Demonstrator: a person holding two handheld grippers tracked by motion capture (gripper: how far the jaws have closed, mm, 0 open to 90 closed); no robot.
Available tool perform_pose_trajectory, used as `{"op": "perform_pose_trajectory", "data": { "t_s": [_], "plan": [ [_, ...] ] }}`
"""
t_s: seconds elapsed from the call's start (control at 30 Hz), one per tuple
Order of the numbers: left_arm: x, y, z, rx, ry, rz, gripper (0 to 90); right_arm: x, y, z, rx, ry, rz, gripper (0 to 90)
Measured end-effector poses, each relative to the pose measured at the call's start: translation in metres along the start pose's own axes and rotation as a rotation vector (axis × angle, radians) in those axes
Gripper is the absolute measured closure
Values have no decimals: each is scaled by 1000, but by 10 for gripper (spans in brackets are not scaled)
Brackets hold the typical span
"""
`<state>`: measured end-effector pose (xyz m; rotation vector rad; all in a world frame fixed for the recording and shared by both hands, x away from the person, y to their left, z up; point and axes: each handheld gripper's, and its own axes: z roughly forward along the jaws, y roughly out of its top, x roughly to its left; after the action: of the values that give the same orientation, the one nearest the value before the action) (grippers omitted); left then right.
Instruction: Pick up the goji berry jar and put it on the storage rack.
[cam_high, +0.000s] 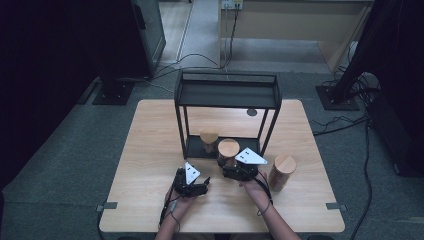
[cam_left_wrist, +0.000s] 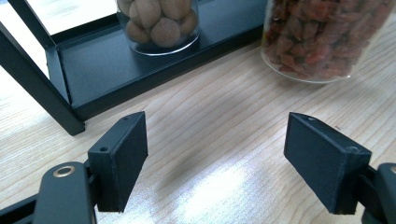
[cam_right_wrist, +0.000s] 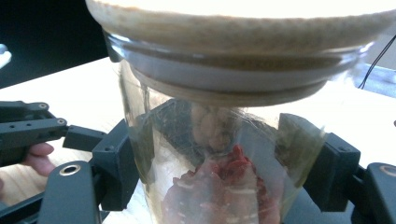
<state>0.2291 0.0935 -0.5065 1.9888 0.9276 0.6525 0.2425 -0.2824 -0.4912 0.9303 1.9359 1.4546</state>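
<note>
Right gripper view, right tongs (cam_right_wrist: 224, 172) clamping glass jar (cam_right_wrist: 219, 140), left tongs (cam_left_wrist: 215, 163) apart, empty

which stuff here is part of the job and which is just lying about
In the job:
- jar of red berries, held in the right gripper
- black rack
- jar of nuts on the rack's bottom tray
- left gripper, open

Lying about:
- third jar at the right
- floor cables

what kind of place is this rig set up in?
Probably a lab or recording studio rather than a home: a lone light wooden table on grey carpet, loose black cables across the floor, and black stand bases beside dark curtains.
</note>
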Motion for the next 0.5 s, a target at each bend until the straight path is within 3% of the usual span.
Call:
{"op": "perform_pose_trajectory", "data": {
  "t_s": [0.5],
  "plan": [
    [-1, 0, 0, 1, -1, 16, 217, -6, 8, 12, 12, -24, 16, 249]
  ]
}}
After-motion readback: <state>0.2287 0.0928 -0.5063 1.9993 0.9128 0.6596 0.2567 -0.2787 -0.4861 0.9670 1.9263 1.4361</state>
